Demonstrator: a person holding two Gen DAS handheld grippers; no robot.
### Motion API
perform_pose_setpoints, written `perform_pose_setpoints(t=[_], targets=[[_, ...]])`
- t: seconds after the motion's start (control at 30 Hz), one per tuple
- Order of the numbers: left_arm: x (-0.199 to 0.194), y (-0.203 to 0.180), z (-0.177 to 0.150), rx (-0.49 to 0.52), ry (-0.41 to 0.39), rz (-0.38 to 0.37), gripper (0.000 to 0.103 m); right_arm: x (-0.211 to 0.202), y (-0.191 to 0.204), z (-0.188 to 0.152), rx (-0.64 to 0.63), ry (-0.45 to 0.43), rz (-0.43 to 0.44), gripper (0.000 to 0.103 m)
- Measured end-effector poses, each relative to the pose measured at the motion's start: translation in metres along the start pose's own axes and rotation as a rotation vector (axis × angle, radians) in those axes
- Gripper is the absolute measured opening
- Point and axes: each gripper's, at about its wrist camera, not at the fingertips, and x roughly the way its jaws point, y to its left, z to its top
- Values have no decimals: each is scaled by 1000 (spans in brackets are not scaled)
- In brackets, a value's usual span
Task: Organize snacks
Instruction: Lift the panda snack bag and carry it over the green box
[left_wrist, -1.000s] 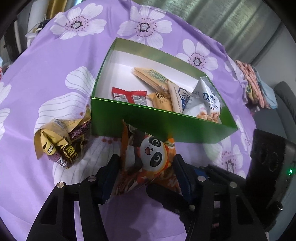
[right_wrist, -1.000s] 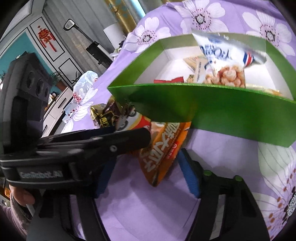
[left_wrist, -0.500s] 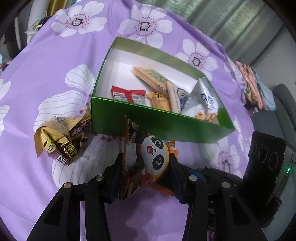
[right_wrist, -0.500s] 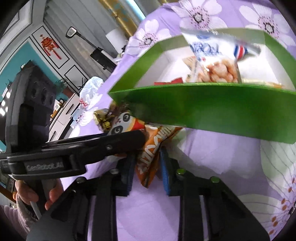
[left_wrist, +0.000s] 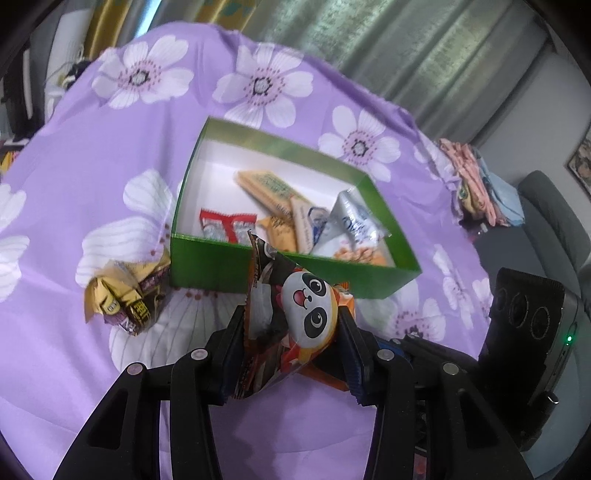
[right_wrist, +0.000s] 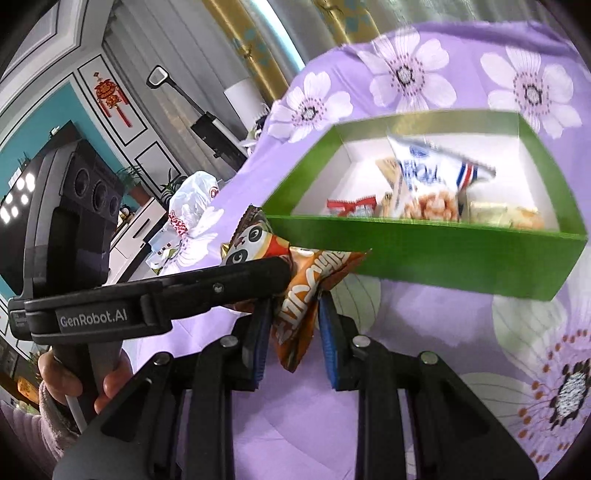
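An orange snack bag with a panda face (left_wrist: 295, 317) hangs above the purple flowered cloth, just in front of the green box (left_wrist: 229, 266). My left gripper (left_wrist: 291, 343) is shut on the bag's sides. My right gripper (right_wrist: 293, 325) is shut on the bag's orange end (right_wrist: 299, 314), and the left gripper's finger (right_wrist: 192, 291) crosses in front of it. The green box (right_wrist: 443, 258) holds several packets: a red one (left_wrist: 225, 227), beige biscuit packs (left_wrist: 266, 184) and a white-blue puffed snack bag (right_wrist: 432, 177).
A crumpled pile of gold and purple wrappers (left_wrist: 125, 295) lies left of the box. Folded cloths (left_wrist: 476, 184) sit at the cloth's far right edge. A hand in a fuzzy sleeve (right_wrist: 74, 380) holds the left gripper's handle. A white plastic bag (right_wrist: 192, 206) lies beyond the table.
Both grippers closed on the panda bag, the right one from wide open. The bag rose off the cloth and now stands upright in front of the box wall.
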Motion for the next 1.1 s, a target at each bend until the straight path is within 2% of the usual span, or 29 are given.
perform_pose_setpoints(t=[0.27, 0.67, 0.87, 1.1], targets=[[-21, -20, 13, 37, -81, -11, 47, -18, 10, 21, -44, -49, -12, 26], [-26, -43, 45, 84, -152, -25, 47, -31, 7, 57, -71, -129, -39, 26], [-21, -45, 61, 88, -171, -24, 47, -29, 1, 73, -77, -151, -47, 26], [-3, -31, 73, 54, -161, -26, 47, -13, -9, 84, -71, -134, -56, 26]])
